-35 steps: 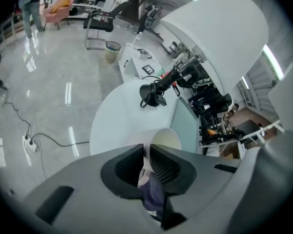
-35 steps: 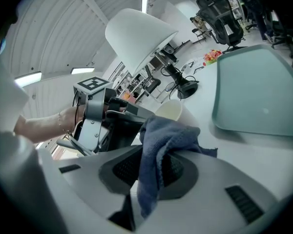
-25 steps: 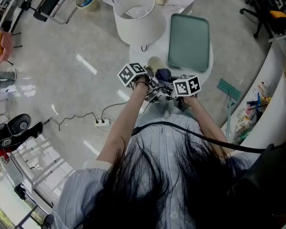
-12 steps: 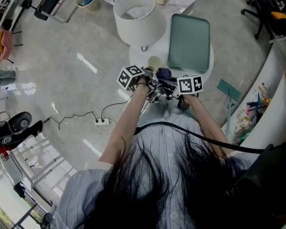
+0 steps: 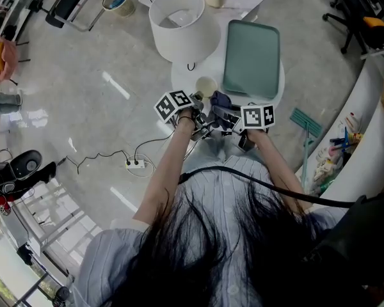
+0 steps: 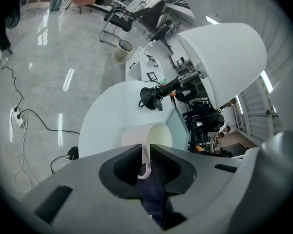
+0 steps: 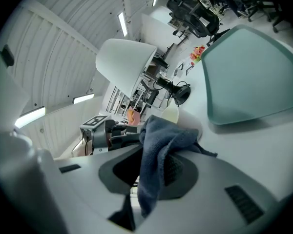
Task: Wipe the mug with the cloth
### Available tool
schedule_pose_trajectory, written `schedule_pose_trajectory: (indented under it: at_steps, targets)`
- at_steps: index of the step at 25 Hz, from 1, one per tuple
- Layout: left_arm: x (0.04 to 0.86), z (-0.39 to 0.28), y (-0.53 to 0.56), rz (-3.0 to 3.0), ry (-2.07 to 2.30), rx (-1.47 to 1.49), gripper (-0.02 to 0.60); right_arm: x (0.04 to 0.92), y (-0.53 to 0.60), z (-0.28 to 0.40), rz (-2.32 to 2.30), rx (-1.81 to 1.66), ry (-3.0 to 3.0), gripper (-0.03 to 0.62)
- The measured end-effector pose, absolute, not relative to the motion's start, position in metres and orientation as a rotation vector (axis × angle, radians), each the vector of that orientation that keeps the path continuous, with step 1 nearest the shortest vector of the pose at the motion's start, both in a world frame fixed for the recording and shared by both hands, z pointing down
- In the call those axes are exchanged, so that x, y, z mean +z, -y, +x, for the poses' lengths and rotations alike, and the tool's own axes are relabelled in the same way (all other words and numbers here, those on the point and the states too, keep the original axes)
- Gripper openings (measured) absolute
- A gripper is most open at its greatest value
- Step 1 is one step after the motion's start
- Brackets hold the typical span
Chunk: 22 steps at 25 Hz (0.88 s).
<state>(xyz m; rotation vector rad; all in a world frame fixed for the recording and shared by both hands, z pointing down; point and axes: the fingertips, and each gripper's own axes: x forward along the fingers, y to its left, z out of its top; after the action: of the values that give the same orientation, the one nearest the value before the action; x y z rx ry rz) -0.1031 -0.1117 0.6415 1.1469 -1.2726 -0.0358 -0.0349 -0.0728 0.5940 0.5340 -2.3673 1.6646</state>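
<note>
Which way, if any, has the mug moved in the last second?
No. In the head view the mug keeps its spot beside the tray's near left corner, just below the lamp.

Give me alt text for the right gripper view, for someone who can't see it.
The right gripper is shut on a blue-grey cloth bunched up in front of a cream mug on a white table. A green tray lies to the right and a white lampshade stands behind.
</note>
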Motion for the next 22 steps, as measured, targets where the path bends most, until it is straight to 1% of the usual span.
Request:
schedule_pose_trajectory:
  at_steps: [8,18,22]
  targets:
    - [0.612,-0.102,0.105,1.339,1.328,0.045,0.040,0.574,0.089,-0.018,0.592,1.576,2.428,0.082]
    - [0.572,-0.096,0.092,1.613,1.432,0.260,0.038,0.548,0.092,-0.015,0.516,1.292,2.500,0.083]
    - [0.555,-0.091,0.091,1.675,1.463,0.268,0.038,0.543,0.089,-0.018,0.475,1.222,2.510,0.081]
